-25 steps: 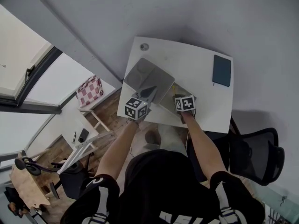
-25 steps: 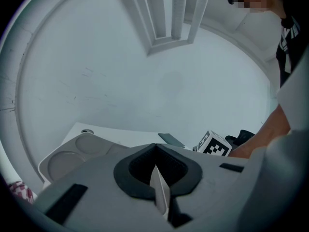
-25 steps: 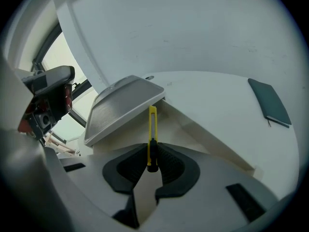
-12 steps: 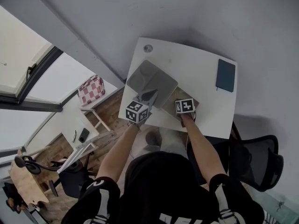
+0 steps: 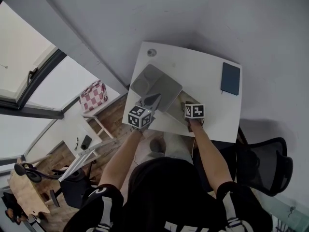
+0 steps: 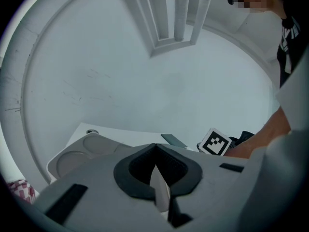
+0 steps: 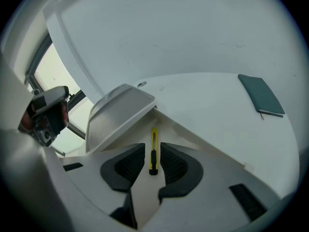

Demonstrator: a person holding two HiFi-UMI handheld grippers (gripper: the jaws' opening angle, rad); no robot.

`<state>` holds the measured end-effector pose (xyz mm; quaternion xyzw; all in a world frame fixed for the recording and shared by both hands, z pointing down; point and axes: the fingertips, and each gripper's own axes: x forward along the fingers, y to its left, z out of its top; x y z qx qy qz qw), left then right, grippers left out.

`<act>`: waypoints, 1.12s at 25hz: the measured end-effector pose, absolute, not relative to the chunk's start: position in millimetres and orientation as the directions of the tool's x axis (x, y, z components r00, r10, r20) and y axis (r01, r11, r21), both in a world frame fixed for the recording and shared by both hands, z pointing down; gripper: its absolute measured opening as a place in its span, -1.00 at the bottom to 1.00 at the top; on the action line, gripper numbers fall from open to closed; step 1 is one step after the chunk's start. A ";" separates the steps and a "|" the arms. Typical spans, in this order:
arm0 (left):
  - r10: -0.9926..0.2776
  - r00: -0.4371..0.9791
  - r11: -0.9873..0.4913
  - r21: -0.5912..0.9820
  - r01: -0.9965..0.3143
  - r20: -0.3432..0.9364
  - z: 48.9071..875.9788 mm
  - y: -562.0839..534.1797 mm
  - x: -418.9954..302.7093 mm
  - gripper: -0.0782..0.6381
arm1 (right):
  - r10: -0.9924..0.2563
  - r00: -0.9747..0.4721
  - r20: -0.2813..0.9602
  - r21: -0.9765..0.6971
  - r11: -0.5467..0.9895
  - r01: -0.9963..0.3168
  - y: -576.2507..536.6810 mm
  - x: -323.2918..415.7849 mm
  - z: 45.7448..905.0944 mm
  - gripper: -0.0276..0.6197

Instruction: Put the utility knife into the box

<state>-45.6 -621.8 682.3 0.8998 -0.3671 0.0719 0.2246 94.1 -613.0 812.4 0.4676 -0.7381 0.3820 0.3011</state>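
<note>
Claw state: left claw (image 6: pixel 155 148) is clenched on the thin front edge of the box lid (image 6: pixel 160 191), pads pressed together with the pale sheet pinched between them. It holds the lid tilted up and open; in the head view the grey lid leans away toward the table's back-left part. The right claw (image 7: pixel 152 154) is released, jaws apart and gripping nothing, pointing down into the open box (image 7: pixel 200 140). The utility knife (image 7: pixel 153 149), yellow with a dark slider, lies flat on the box floor. In the right gripper view it shows in the gap between the two pads, lengthwise along the jaws; whether either pad touches it cannot be told. The box sits at the near edge of the white table (image 5: pixel 203 71), between the two claws, with the person's bare forearms reaching in from below. A dark notebook (image 5: pixel 230 79) lies flat near the table's right edge, well apart from the box. A round grommet (image 5: pixel 151 52) sits at the table's back-left corner. A black office chair (image 5: pixel 270 163) stands off the table's right side, and a checked red-and-white item (image 5: pixel 92 94) sits on the floor to the left.
</note>
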 end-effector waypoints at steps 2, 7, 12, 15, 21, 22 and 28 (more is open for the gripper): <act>-0.630 0.723 -0.636 0.345 -0.690 0.285 676.6 -620.2 -45.8 -0.71 | -0.513 -0.394 0.763 -0.294 0.267 -0.918 -617.3 98.0 792.9 -0.56; -0.635 0.726 -0.650 0.324 -0.687 0.265 658.9 -612.2 -43.8 -0.71 | -0.643 -0.413 0.645 -0.292 0.293 -0.911 -623.1 106.1 739.6 -0.62; -0.641 0.728 -0.666 0.294 -0.686 0.243 639.0 -604.2 -40.0 -0.71 | -0.744 -0.432 0.510 -0.255 0.349 -0.902 -622.4 108.5 674.5 -0.66; -0.650 0.724 -0.670 0.274 -0.690 0.233 627.4 -603.8 -37.5 -0.71 | -0.782 -0.428 0.452 -0.183 0.388 -0.903 -615.7 109.4 644.0 -0.70; -0.660 0.728 -0.687 0.242 -0.685 0.188 594.4 -602.2 -27.8 -0.71 | -0.836 -0.405 0.369 -0.065 0.412 -0.909 -597.6 116.6 602.6 -0.81; -0.658 0.730 -0.691 0.236 -0.683 0.184 590.7 -600.9 -26.1 -0.71 | -0.842 -0.401 0.360 -0.054 0.410 -0.910 -594.8 118.2 597.9 -0.83; -0.662 0.726 -0.695 0.207 -0.688 0.187 577.6 -590.9 -19.3 -0.71 | -0.865 -0.362 0.346 -0.015 0.381 -0.925 -579.0 133.8 578.5 -0.87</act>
